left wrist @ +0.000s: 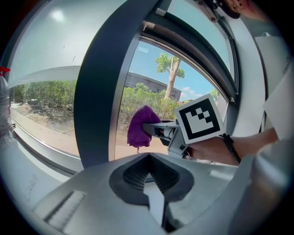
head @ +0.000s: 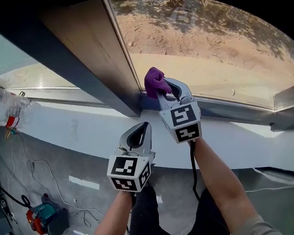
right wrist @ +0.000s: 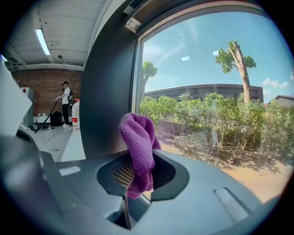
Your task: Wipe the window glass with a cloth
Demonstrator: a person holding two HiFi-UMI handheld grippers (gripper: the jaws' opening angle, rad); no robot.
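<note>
purple cloth [right wrist: 138, 137] in right tool [right wrist: 138, 183]

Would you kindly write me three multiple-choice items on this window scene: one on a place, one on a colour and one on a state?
1. Where is the cloth?
A. On the sill
B. In the right gripper
C. On the floor

2. What colour is the cloth?
A. Yellow
B. White
C. Purple

3. In what state is the left gripper?
A. Shut and empty
B. Wide open
C. Shut on the cloth

Key:
1 B, since the right gripper view shows the cloth pinched between its jaws.
2 C, since the cloth is purple in every view.
3 A, since the left gripper view shows its jaws together with nothing between them.
</note>
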